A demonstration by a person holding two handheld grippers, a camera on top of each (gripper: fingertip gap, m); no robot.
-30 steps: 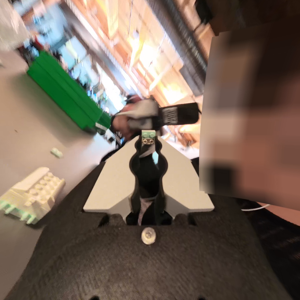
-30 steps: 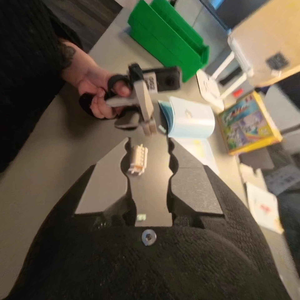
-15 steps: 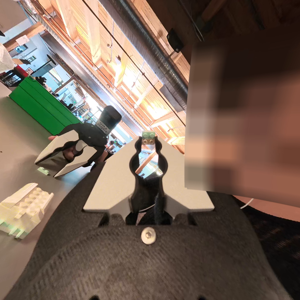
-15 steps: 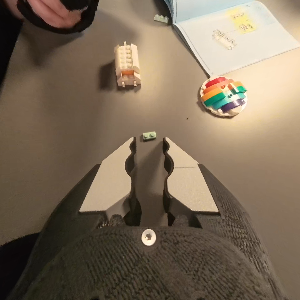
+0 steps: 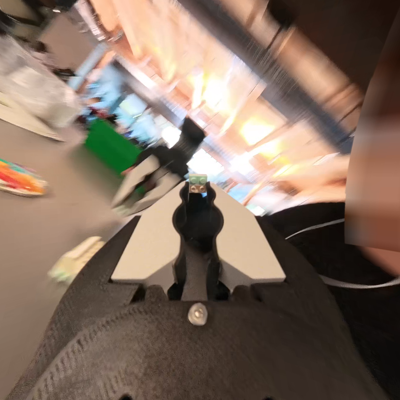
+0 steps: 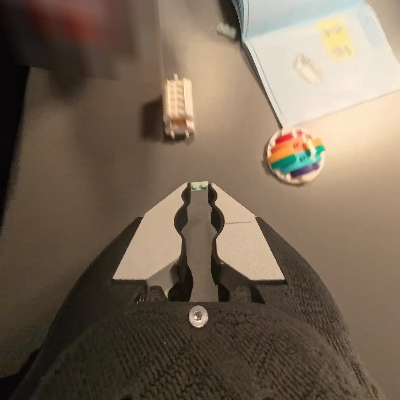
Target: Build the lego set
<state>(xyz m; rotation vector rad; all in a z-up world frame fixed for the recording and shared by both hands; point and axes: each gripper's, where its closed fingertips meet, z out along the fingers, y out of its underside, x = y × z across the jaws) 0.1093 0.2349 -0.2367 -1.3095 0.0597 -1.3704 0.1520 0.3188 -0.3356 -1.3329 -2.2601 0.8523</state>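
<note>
- Left gripper [image 5: 197,184]: pale grey fingers on a black textured body; its jaws pinch a mint-green plate [image 5: 197,179] stacked on a grey one.
- Right gripper [image 6: 199,185]: the same grey and black; a light green two-stud plate [image 6: 199,186] sits between its jaws.
- White lego block [image 6: 178,108], at 12 o'clock, with an orange patch.
- Round disc [image 6: 295,155], at 2 o'clock: white rim, stripes of red, orange, teal, purple.
- Booklet [image 6: 313,60]: light blue pages, yellow patches.
- Table [image 6: 86,184]: plain grey-brown.
- Bin [image 5: 108,147]: bright green.
</note>
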